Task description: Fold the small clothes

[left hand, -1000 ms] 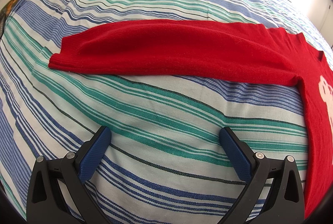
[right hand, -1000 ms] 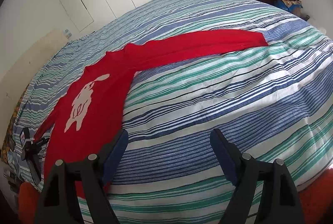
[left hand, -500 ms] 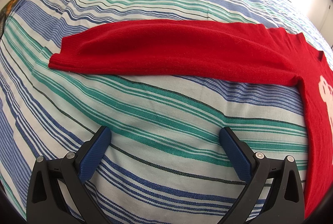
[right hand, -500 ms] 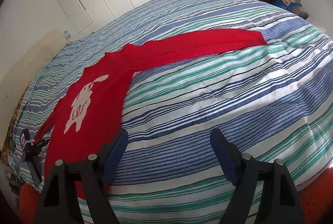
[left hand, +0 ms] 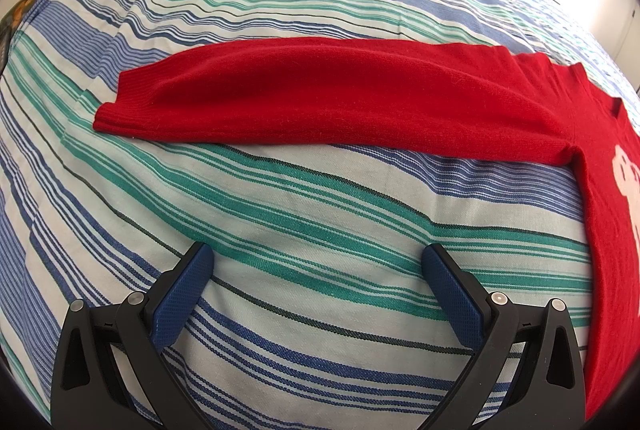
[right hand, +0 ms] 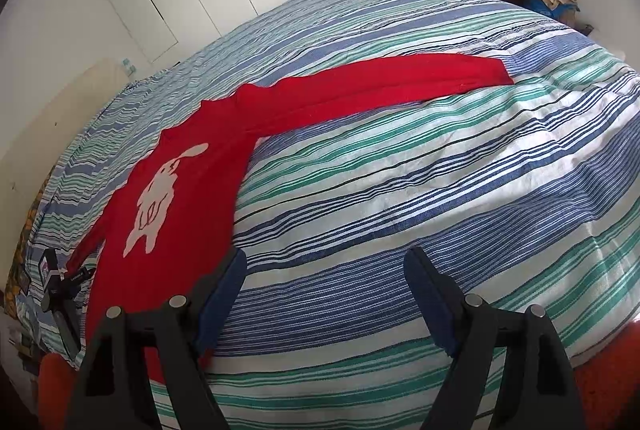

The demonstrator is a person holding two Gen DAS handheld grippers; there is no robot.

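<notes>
- A red sweater is laid flat on the striped bedspread, sleeves spread.
- The left gripper and right gripper are held wide apart, empty, above the bedspread beside the sweater.

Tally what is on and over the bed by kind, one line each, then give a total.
Red sweater, spread flat with sleeves out: 1
Striped bedspread: 1
Handheld tools, both open and empty, the left tool and the right tool: 2
Total: 4

Both wrist views look down, sharing sweater
</notes>
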